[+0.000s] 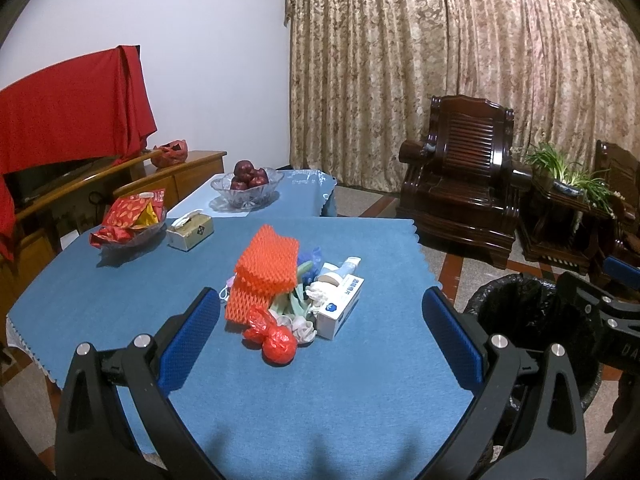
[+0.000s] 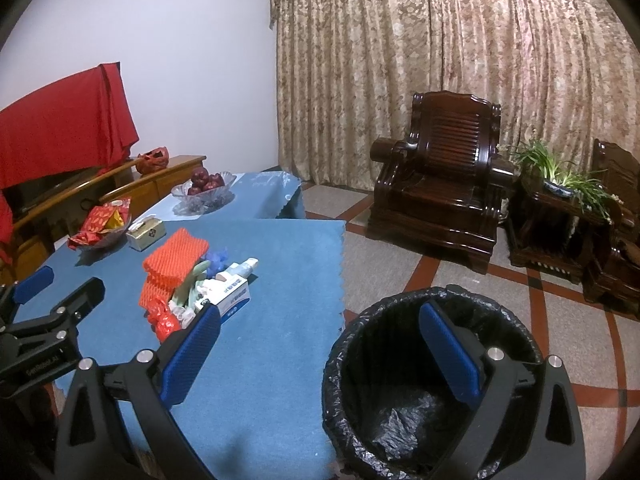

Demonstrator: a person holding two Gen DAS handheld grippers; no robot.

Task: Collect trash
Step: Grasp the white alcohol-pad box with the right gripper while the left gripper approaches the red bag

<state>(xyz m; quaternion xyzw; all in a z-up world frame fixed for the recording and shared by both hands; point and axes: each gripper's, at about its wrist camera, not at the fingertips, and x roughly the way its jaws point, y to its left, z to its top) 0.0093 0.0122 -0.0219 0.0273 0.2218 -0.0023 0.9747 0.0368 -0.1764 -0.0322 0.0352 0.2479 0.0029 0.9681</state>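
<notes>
A heap of trash lies mid-table on the blue cloth (image 1: 120, 292): orange foam netting (image 1: 266, 276), a knotted red plastic bag (image 1: 276, 338), a white and blue box (image 1: 340, 310), a small tube (image 1: 346, 268), crumpled tissues (image 1: 302, 326). My left gripper (image 1: 320, 320) hovers open just in front of the heap, nothing between its fingers. The right wrist view shows the same netting (image 2: 172, 268) and box (image 2: 232, 294) at left. My right gripper (image 2: 320, 336) is open over the gap between the table edge and a black-lined bin (image 2: 404, 384), right finger above the bin's mouth.
A glass dish of red snack packets (image 1: 128, 222), a tissue box (image 1: 190, 232) and a glass bowl of red fruit (image 1: 246, 184) stand further back. Dark wooden armchair (image 1: 460, 192) and a potted plant (image 1: 568, 178) sit to the right on tiled floor. Bin (image 1: 532, 328) stands beside the table's right edge.
</notes>
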